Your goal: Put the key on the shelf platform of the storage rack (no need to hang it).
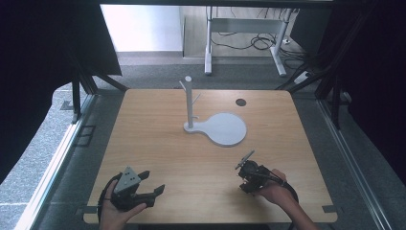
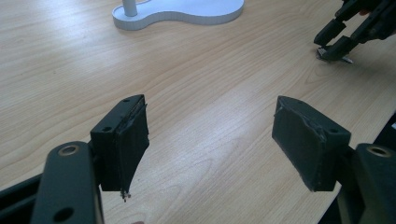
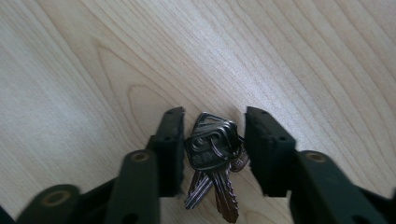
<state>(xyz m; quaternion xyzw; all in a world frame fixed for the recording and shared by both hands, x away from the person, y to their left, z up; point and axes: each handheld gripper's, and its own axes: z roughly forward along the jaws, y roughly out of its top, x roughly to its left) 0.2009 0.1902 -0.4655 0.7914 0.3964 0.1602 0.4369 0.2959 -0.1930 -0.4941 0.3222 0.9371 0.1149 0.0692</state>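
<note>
In the right gripper view we saw the right gripper [image 3: 212,140] with its jaws set a little apart and a bunch of keys [image 3: 212,154] lying between them on the wooden table [image 3: 93,70]; the key heads and their ring sat in the gap, the blades pointing back toward the camera. The left jaw looked to be just against the bunch, while on the right we could not tell whether the pad touched the keys. In the high view that gripper [image 1: 249,167] sat near the right of the near edge, held by the person's right hand [image 1: 274,190]. The left gripper [image 2: 210,140] had its jaws wide apart with only bare tabletop between them; in the high view it [image 1: 143,189] rested at the near left, in the left hand [image 1: 115,208], well apart from the keys. Farther off, near the table's middle, stood a white stand [image 1: 189,103] with pegs on a flat white base [image 1: 225,129], and beyond it a small dark round spot [image 1: 241,102] on the tabletop.
</note>
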